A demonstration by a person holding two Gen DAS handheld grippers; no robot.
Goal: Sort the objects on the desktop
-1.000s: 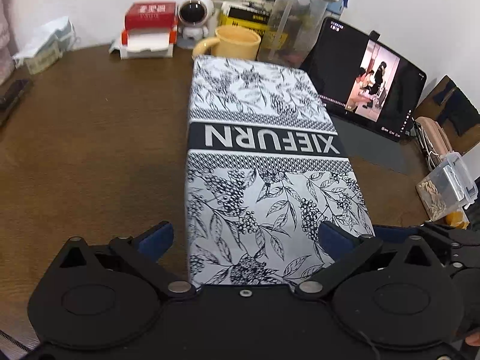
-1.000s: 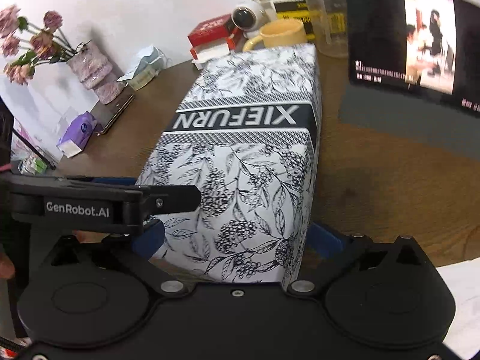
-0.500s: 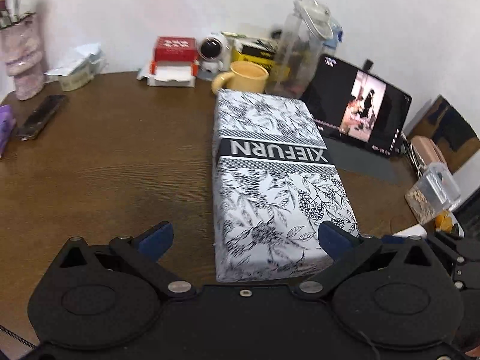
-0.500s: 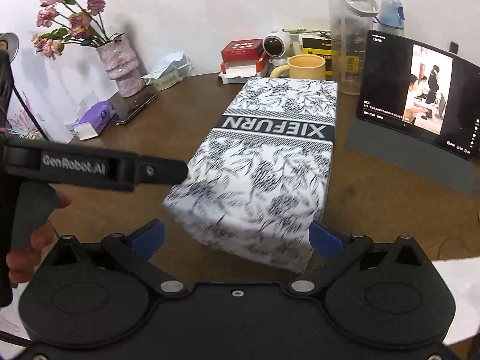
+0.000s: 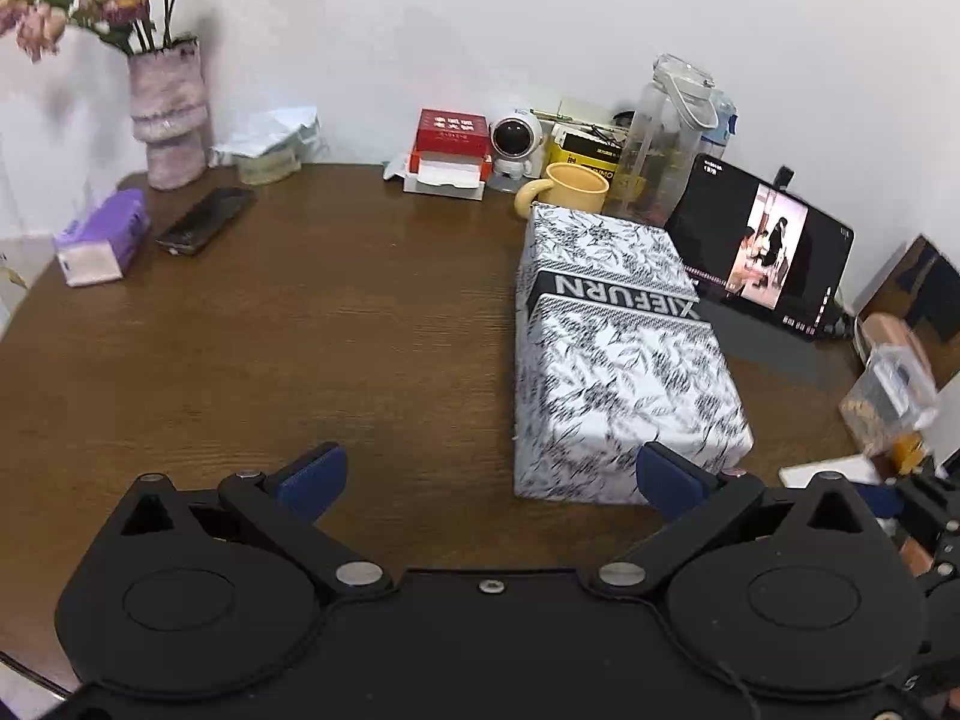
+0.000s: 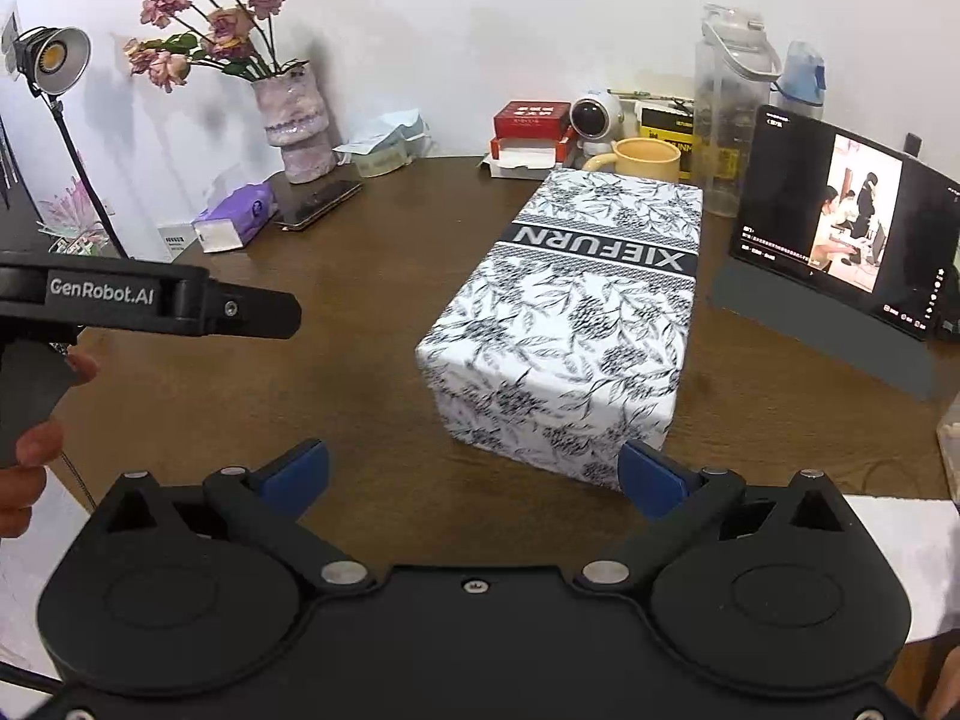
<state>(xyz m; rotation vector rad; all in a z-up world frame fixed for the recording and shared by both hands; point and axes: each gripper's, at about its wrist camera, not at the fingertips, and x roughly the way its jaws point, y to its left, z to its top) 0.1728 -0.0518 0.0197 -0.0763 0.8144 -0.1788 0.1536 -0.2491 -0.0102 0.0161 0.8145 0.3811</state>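
A home desk or small office corner, set against a plain white wall. The brown wooden tabletop (image 6: 360, 276) holds everyday personal things: a vase of pink flowers (image 6: 294, 114), a yellow mug (image 6: 651, 159), a tablet (image 6: 840, 222) playing video, a phone (image 6: 321, 204), tissues (image 6: 237, 216) and a clear water bottle (image 6: 732, 114). A studio lamp (image 6: 51, 60) stands at left.

Left claw (image 5: 489, 476) spread wide, nothing between its blue pads (image 5: 315, 474); right pad overlaps the near corner of the patterned box (image 5: 618, 354). Box lies flat on the brown tabletop (image 5: 300, 330), "XIEFURN" band reading upside down. Yellow mug (image 5: 570, 189) just behind the box; tablet (image 5: 762, 246) to its right, screen lit. Vase (image 5: 171, 114), phone (image 5: 204, 221) and purple tissue pack (image 5: 102, 238) far left.
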